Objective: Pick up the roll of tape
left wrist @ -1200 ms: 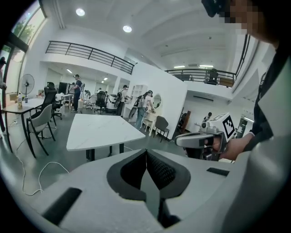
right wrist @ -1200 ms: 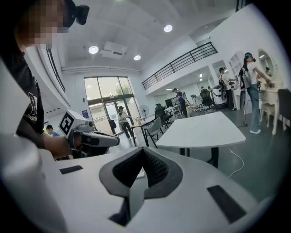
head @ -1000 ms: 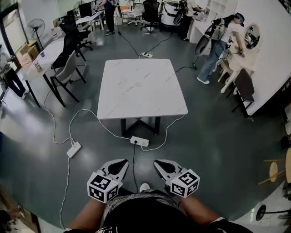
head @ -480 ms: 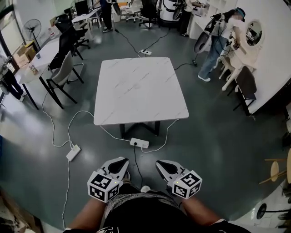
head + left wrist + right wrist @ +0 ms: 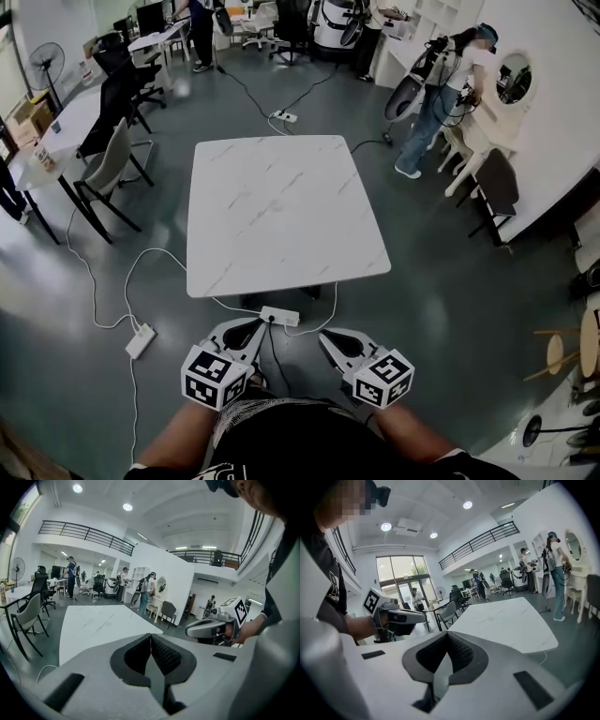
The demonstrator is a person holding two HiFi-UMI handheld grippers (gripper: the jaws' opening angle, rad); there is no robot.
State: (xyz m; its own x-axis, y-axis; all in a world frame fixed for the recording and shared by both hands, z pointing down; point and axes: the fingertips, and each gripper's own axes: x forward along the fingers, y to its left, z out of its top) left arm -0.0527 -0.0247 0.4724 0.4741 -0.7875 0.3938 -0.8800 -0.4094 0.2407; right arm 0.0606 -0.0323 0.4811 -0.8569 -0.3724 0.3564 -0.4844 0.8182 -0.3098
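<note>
Head view looks steeply down on a grey floor. At the far left a standing fan [image 5: 42, 61] is near a side desk [image 5: 66, 117], with a grey chair [image 5: 111, 161] just beside that desk. A white cable runs across the floor to a white power strip [image 5: 141, 339]. At the bottom, the left gripper [image 5: 246, 326] is held low in front of the person, its marker cube toward the camera. In the left gripper view its jaws are clenched together with nothing between them. Ahead of both grippers stands a white marble desk [image 5: 281, 206]. A second power strip [image 5: 279, 316] lies on the floor by the desk's near edge, between the tips of the two grippers. The right gripper [image 5: 330, 338] is level with the left one and apart from it. In the right gripper view its jaws are likewise pressed together and empty. Further right a person [image 5: 433, 94] stands at a white wall with a round mirror [image 5: 514, 77]. A dark chair [image 5: 497, 183] is near them, and a wooden stool [image 5: 561, 352] sits at the right edge. Where the roll of tape lies cannot be told from any view
</note>
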